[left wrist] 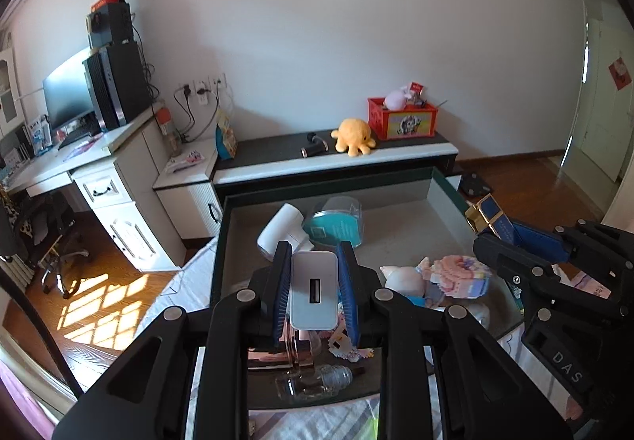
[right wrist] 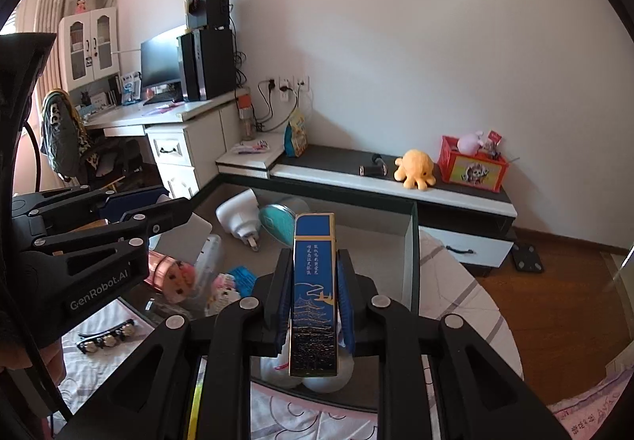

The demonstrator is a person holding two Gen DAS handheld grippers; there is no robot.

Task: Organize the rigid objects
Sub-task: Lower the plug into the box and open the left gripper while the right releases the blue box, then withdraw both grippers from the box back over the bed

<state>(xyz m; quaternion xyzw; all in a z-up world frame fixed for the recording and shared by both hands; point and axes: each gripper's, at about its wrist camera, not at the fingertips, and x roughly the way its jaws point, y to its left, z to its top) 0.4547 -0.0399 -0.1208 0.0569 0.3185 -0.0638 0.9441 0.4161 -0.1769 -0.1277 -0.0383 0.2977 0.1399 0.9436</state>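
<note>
My left gripper (left wrist: 314,253) is shut on a white USB charger (left wrist: 313,289), held above the near end of a dark-rimmed box (left wrist: 277,198). My right gripper (right wrist: 313,259) is shut on a tall blue and gold box (right wrist: 314,293), held over the same dark-rimmed box (right wrist: 412,249). Inside lie a white plug adapter (left wrist: 277,230), a teal round container (left wrist: 337,228), a seashell (left wrist: 404,277) and a pink block figure (left wrist: 459,273). The right gripper also shows at the right edge of the left wrist view (left wrist: 511,238).
A glass bottle (left wrist: 317,380) lies at the box's near end. A hair clip (right wrist: 107,337) lies on the patterned cloth at left. Behind stand a low cabinet (left wrist: 337,158) with a yellow plush octopus (left wrist: 352,134) and a red crate (left wrist: 402,119), and a desk (left wrist: 59,162) at left.
</note>
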